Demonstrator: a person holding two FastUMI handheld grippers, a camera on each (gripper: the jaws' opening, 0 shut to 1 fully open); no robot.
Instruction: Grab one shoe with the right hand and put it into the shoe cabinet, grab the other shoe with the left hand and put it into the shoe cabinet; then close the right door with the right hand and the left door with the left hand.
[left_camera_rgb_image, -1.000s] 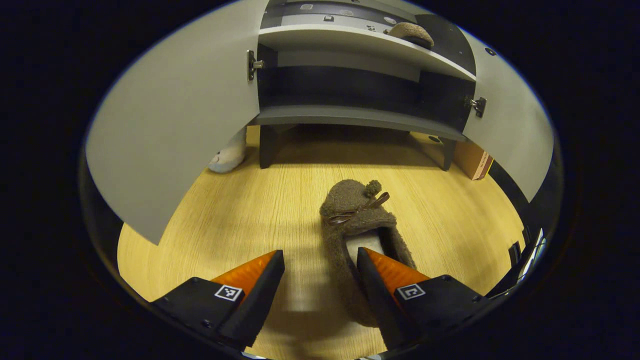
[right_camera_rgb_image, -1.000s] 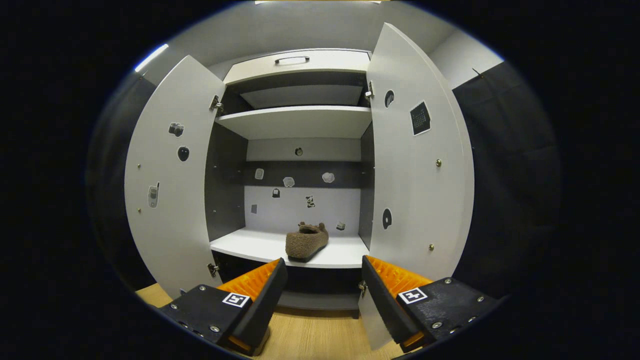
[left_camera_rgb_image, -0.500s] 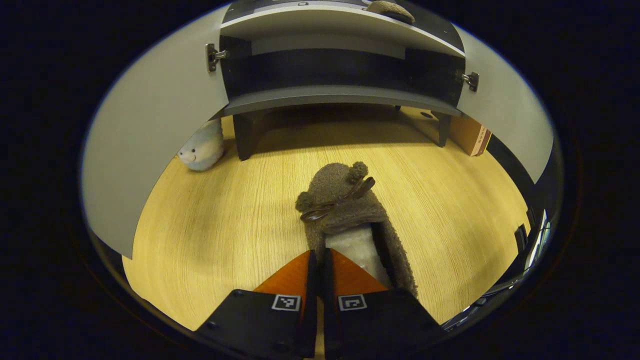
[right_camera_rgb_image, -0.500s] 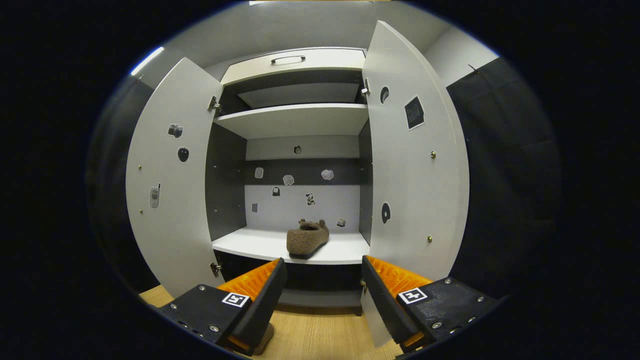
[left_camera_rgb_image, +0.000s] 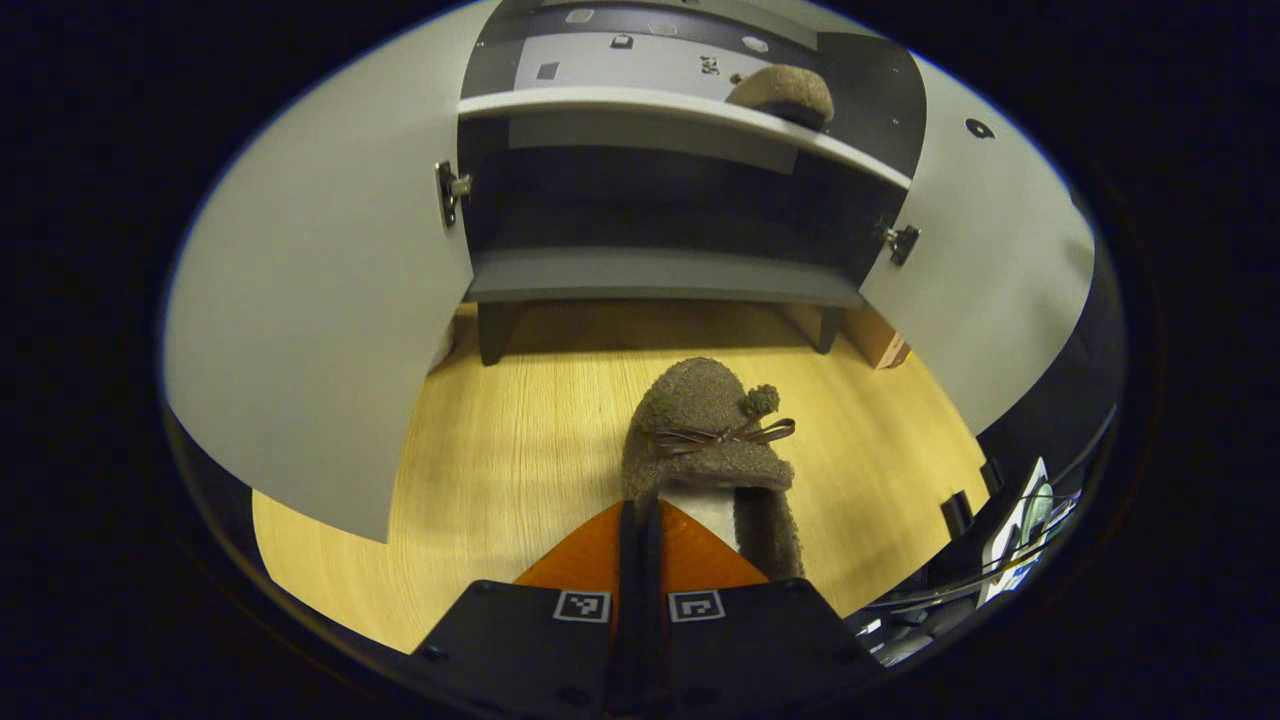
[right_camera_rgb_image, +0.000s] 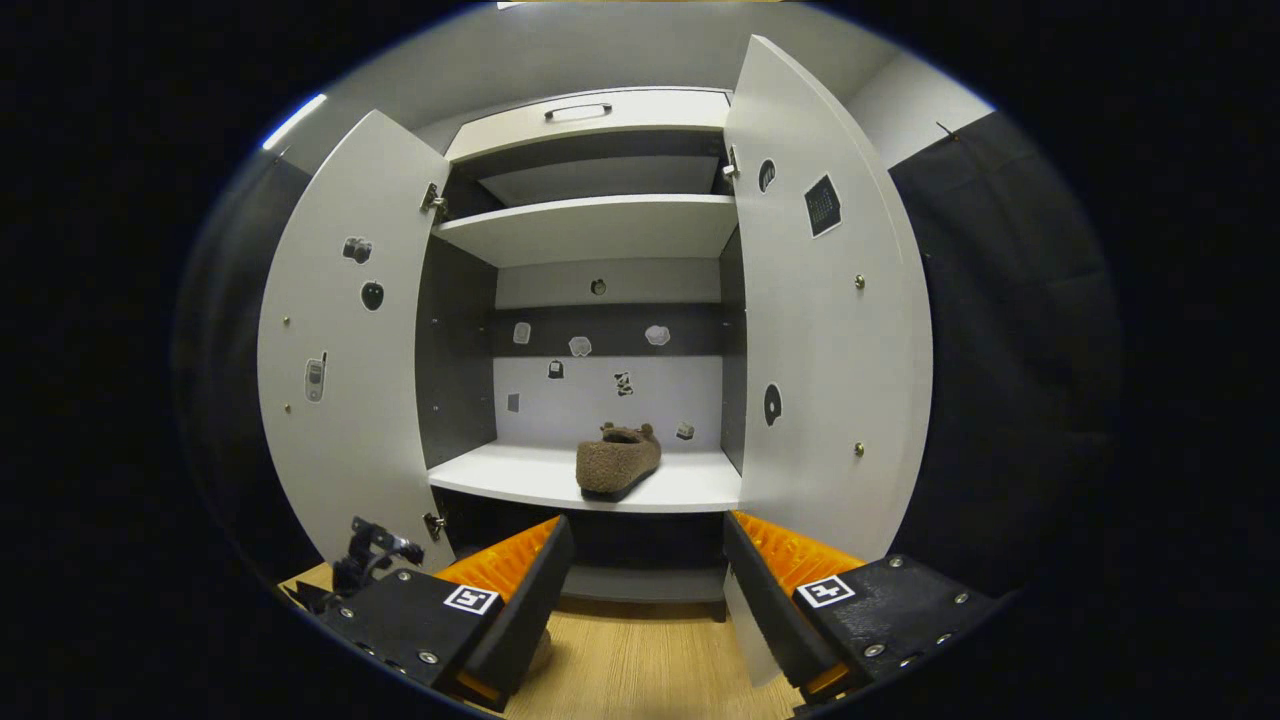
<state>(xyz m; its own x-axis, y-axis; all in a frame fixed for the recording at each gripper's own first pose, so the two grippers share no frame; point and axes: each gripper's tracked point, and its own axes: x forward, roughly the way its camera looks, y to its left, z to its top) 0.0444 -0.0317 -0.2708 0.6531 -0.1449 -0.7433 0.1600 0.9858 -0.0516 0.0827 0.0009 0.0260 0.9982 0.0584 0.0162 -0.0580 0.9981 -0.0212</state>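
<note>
Standing with both doors open, the shoe cabinet (right_camera_rgb_image: 600, 230) carries one shoe (right_camera_rgb_image: 617, 462) on its lower shelf. Before the cabinet, above the floor (left_camera_rgb_image: 500, 470), the left gripper (left_camera_rgb_image: 640, 520) pinches the other shoe (left_camera_rgb_image: 712, 432) by its edge. The right gripper (right_camera_rgb_image: 640, 560) has wide, empty jaws.

Lighting: even indoor light from overhead; ceiling strip light (right_camera_rgb_image: 296, 118) at 10 o'clock in the right gripper view. Shadows: soft, dark under the shoe cabinet (left_camera_rgb_image: 660, 275) on the wooden floor (left_camera_rgb_image: 500, 450). Focus: sharp, no motion blur. Distortion: strong fisheye; door (right_camera_rgb_image: 820, 300) edges bow toward the rim.
</note>
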